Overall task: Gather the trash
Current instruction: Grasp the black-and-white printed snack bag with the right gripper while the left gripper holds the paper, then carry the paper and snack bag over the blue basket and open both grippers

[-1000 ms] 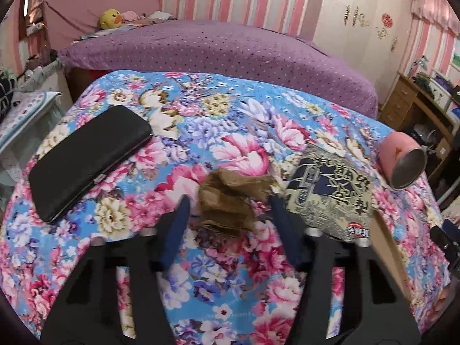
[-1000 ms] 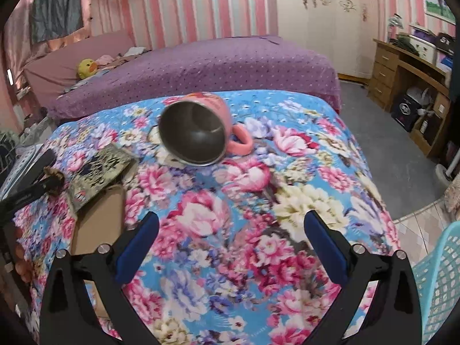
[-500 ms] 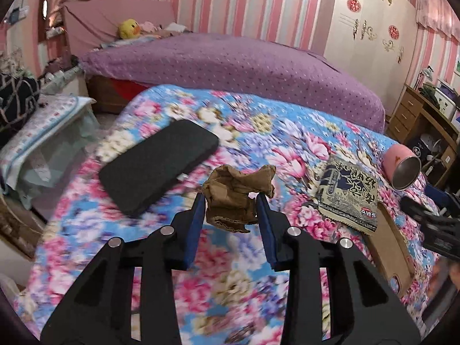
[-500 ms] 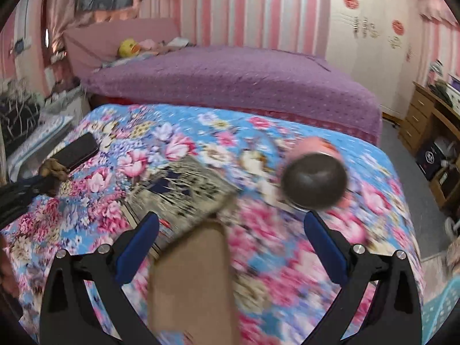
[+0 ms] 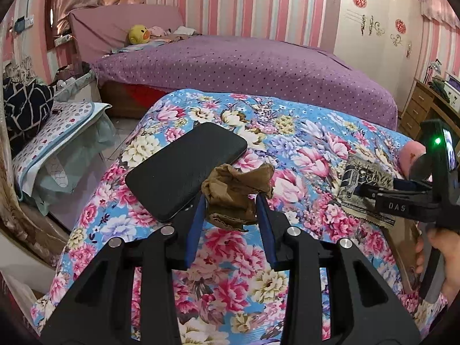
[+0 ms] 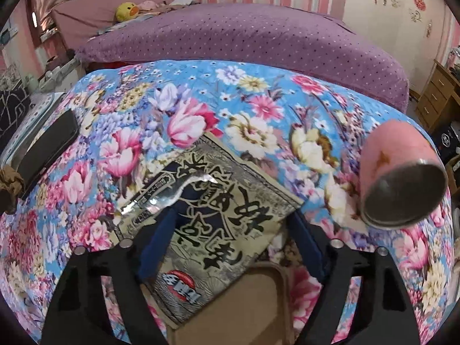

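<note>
My left gripper (image 5: 231,201) is shut on a crumpled brown paper wad (image 5: 234,195) and holds it above the floral tablecloth (image 5: 287,132). The wad also shows at the left edge of the right wrist view (image 6: 10,178). My right gripper (image 6: 234,221) is open, its blue fingers on either side of a printed foil snack wrapper (image 6: 218,224) that lies flat on the cloth and partly over a brown cardboard piece (image 6: 247,310). The wrapper also shows in the left wrist view (image 5: 365,184), with the right gripper over it.
A black wallet (image 5: 184,169) lies on the cloth just beyond the wad. A pink mug (image 6: 399,178) lies on its side at the right. A purple bed (image 5: 244,66) stands behind the table, a covered stand (image 5: 60,143) to the left, and a wooden desk (image 5: 425,106) at far right.
My left gripper closed on the brown wad and lifted it off the cloth. My right gripper swung left from the pink mug and came down around the snack wrapper.
</note>
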`<state>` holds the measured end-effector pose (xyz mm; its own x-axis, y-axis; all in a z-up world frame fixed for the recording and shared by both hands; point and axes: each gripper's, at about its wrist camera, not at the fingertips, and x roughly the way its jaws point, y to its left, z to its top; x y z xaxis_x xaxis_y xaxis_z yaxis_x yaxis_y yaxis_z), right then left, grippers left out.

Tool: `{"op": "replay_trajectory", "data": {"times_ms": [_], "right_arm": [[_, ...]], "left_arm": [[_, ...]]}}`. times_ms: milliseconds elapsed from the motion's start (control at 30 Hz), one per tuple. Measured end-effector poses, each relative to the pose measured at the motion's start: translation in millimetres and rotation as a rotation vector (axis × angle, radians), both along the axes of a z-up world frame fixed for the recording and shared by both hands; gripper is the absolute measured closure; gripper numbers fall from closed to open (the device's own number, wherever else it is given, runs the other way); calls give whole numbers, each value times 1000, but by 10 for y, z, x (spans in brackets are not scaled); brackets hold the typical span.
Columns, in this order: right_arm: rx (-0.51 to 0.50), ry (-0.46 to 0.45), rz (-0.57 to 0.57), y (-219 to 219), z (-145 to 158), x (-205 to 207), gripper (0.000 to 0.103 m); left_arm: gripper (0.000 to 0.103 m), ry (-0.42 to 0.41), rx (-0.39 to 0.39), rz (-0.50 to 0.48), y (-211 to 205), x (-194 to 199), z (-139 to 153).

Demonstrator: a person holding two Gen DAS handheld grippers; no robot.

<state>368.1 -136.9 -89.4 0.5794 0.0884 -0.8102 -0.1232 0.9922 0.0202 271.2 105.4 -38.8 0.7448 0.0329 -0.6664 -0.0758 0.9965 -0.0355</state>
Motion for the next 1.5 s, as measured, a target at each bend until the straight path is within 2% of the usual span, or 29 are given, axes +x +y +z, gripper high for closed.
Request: {"op": "replay_trajectory", "data": {"times_ms": [200,367,700,867,1000,1300,1500], "right_arm": [[30,-31,28,11,46,-39,72],[-1,-128,53,27,193,-186,83],[74,-251,68,-244,637,-576,92],[109,-295,49,-526,834,-909,98],[116,-317,34,-750,942,-1187,98],[171,-327,-75,-1445,909,-1843,98],[194,-345,-159,-1881,827,-2247,98]], "left_arm": [[68,-27,-10,-7,-54,-63,86],[68,-45,-1,-9,-103,-102,163],[68,-81,-32,-11,-120,-233,296],[68,-94,-26,-23,-199,-335,327],[68,-104,-28,-38,-286,-427,359],[68,-132,8,-138,-779,-663,379],[68,-126,-19,-195,-1111,-736,322]]}}
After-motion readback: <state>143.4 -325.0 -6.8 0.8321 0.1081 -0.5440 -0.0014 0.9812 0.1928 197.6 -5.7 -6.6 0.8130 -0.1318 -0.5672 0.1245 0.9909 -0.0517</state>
